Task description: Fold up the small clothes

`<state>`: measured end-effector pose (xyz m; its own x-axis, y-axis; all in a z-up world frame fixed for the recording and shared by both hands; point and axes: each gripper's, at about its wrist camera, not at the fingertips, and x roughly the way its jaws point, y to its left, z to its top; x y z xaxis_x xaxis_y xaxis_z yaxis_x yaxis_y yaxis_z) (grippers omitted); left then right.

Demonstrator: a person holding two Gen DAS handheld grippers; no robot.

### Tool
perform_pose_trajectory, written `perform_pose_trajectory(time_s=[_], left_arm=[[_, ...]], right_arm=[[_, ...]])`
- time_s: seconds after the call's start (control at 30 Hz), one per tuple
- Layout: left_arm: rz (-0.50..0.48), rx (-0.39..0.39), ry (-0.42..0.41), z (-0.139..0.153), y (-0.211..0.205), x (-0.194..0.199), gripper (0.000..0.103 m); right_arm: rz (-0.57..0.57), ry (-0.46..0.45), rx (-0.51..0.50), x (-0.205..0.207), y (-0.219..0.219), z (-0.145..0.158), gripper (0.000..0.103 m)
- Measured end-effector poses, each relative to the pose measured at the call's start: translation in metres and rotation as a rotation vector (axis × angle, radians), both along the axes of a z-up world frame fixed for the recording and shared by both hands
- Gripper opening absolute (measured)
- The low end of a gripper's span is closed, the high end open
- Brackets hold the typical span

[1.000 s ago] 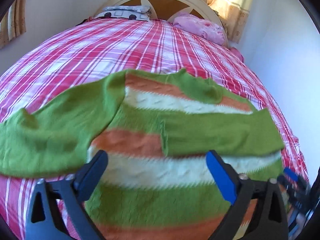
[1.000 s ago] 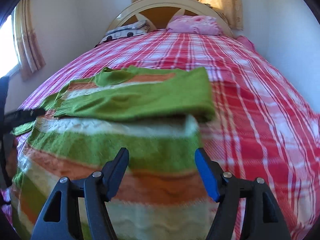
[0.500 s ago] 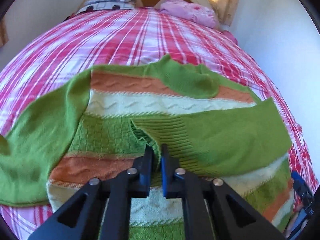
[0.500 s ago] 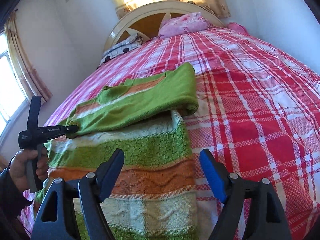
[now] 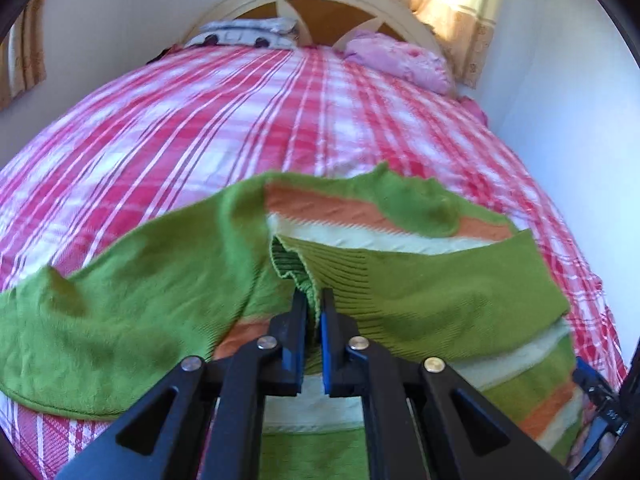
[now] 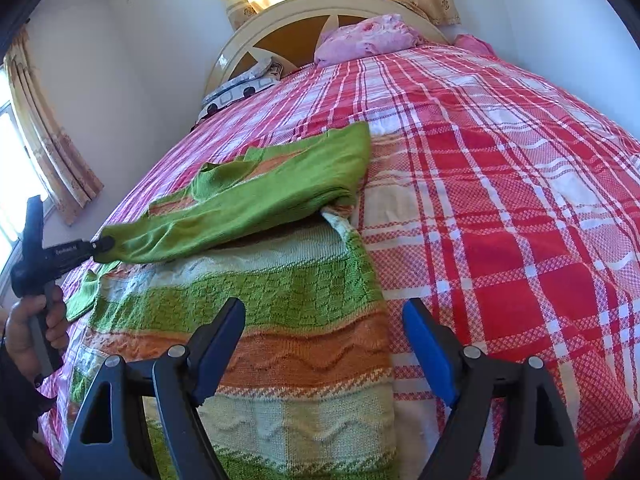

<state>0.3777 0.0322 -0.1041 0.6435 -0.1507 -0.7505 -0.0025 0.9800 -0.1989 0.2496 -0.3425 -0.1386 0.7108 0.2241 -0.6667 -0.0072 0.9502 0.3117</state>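
Striped green-orange-cream sweater (image 6: 280, 312) lies flat on red plaid bedspread (image 6: 500, 208), its ribbed cuff (image 5: 304, 276) pinched by the left gripper (image 5: 314, 300), right gripper (image 6: 324, 320) jaws spread, empty, lately widening; white lettering on left gripper unreadable.

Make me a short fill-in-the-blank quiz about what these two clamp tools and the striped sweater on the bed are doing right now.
1. The left gripper is shut on the ribbed cuff of the sweater's green ____.
2. The right gripper hangs over the sweater with its jaws ____.
3. The sweater lies on a red and white ____ bedspread.
4. At the headboard sits a ____ pillow.

Missing words: sleeve; open; checked; pink
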Motion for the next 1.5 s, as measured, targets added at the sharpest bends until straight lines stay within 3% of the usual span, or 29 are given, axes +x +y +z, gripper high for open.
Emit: perform_pose_trajectory(time_s=[0.13,0.23,0.3,0.37,0.4,0.47,0.53,0.67,0.73,0.87,0.97,1.07,1.13,1.27,1.37,1.5], left_arm=[[0.005,0.005,0.047,-0.024,-0.006,0.003,0.007],[0.014,0.034,0.027,-0.029,-0.012,0.0,0.008],[-0.001,0.044,0.03,-0.026,-0.014,-0.002,0.015],[-0.006,0.041,0.034,-0.022,-0.011,-0.006,0.028],[-0.01,0.041,0.026,-0.018,-0.009,-0.011,0.031],[-0.01,0.064,-0.001,-0.012,-0.006,-0.019,0.049],[-0.011,0.094,-0.04,-0.007,-0.002,-0.028,0.057],[0.01,0.112,-0.068,-0.003,0.006,-0.038,0.067],[0.024,0.1,-0.062,-0.004,0.011,-0.042,0.068],[0.04,0.071,-0.056,-0.003,0.027,-0.053,0.068],[0.058,0.083,-0.06,0.001,0.046,-0.063,0.073],[0.093,0.107,-0.077,0.006,0.077,-0.077,0.078],[0.138,0.148,-0.082,0.007,0.101,-0.084,0.079],[0.256,0.225,-0.08,0.004,0.148,-0.094,0.092],[0.331,0.226,-0.06,-0.001,0.179,-0.101,0.092],[0.424,0.232,-0.023,-0.011,0.212,-0.113,0.092]], right_arm=[[0.0,0.005,-0.001,0.001,0.001,0.0,0.082],[0.0,0.006,0.004,0.001,0.0,-0.001,0.082],[-0.001,0.007,0.003,0.001,0.0,-0.001,0.082],[-0.006,-0.001,-0.002,0.0,-0.001,0.0,0.082],[-0.009,-0.005,-0.007,0.0,0.0,0.002,0.082],[-0.016,0.001,-0.03,0.0,0.002,0.01,0.082],[0.013,-0.004,-0.054,0.004,0.009,0.022,0.082],[0.089,-0.085,-0.13,0.024,0.035,0.057,0.082],[0.137,-0.092,-0.159,0.046,0.049,0.065,0.082],[0.131,-0.008,-0.2,0.092,0.06,0.046,0.082],[0.091,0.187,-0.195,0.112,0.054,0.004,0.083],[0.134,0.151,-0.369,0.098,0.076,0.003,0.083],[0.142,0.158,-0.419,0.09,0.091,0.012,0.082],[0.226,0.077,-0.356,0.082,0.129,0.04,0.082],[0.296,0.027,-0.304,0.09,0.172,0.055,0.082],[0.345,0.014,-0.204,0.108,0.212,0.046,0.082]])
